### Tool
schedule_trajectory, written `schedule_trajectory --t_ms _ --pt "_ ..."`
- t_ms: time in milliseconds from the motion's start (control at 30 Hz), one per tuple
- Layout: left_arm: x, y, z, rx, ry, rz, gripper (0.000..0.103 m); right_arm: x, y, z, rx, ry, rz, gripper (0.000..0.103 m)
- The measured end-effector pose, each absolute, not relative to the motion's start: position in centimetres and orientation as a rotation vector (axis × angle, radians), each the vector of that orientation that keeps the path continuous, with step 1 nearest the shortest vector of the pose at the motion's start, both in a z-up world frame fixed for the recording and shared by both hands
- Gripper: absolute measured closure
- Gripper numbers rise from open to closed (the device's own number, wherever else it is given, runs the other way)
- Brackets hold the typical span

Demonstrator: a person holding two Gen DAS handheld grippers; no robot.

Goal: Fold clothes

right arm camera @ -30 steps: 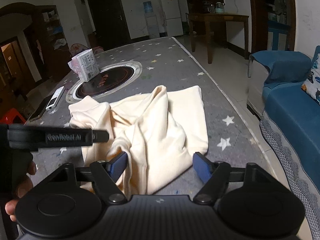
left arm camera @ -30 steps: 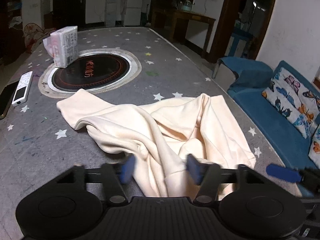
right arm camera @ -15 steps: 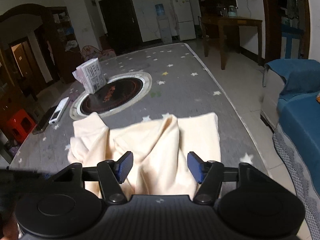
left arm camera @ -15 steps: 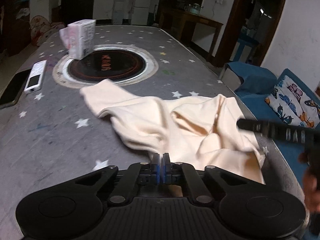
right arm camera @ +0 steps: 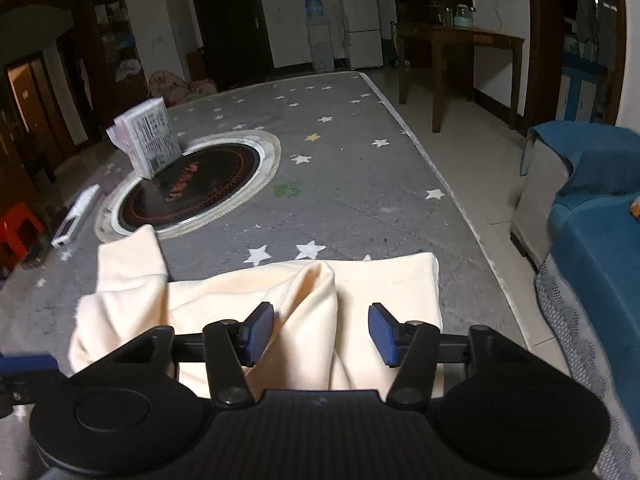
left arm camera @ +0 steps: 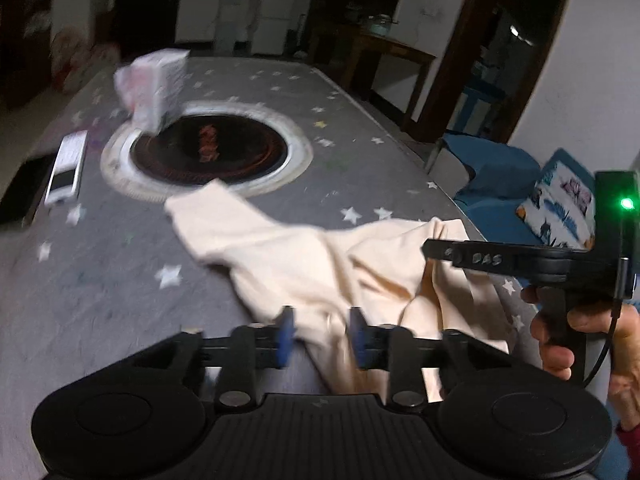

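Grey, star-printed cloth covers the long table (right arm camera: 360, 184) that fills both views, and the cream garment (right arm camera: 304, 320) lies crumpled at its near end, low in the middle of each frame, one loose flap reaching up-left toward the round black hotplate (right arm camera: 192, 188) set into the tabletop. In the left wrist view the left gripper (left arm camera: 320, 336) sits at the bottom centre with its blue pads moderately apart and opening; a blurred fold of the garment (left arm camera: 340, 280) shows in the gap, but the pads do not press on it. In the right wrist view the right gripper (right arm camera: 320, 332) has its jaws wider and closing, a raised ridge of fabric standing between them nearer the left pad, no pinch visible. From the left camera the right gripper's black body and a green light appear at the right edge, gripped by a hand (left arm camera: 580, 336). Beyond the garment, a white paper-wrapped pack (right arm camera: 148, 140) stands on the hotplate's upper-left rim, and a white remote (right arm camera: 76, 216) lies at the table's left side. A blue sofa (right arm camera: 592, 240) occupies the right of the frame.
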State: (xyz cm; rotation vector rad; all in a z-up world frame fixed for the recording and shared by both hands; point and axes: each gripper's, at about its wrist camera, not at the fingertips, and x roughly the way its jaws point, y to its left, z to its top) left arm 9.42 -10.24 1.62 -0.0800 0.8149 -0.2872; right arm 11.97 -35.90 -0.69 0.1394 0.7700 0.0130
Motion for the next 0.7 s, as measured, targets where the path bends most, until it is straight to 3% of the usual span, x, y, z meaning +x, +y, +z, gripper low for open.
schedule_trajectory --t_ms 400,700 --pt "15.1 -14.0 0.2 0.0 0.897 -0.318 0.061 13.4 -36.2 -1.7 0.159 0.809 0.055 0.072" --pt "17.2 -12.4 4.6 0.15 0.855 -0.272 0.061 13.2 -36.1 -1.8 0.135 0.799 0.06 0.075"
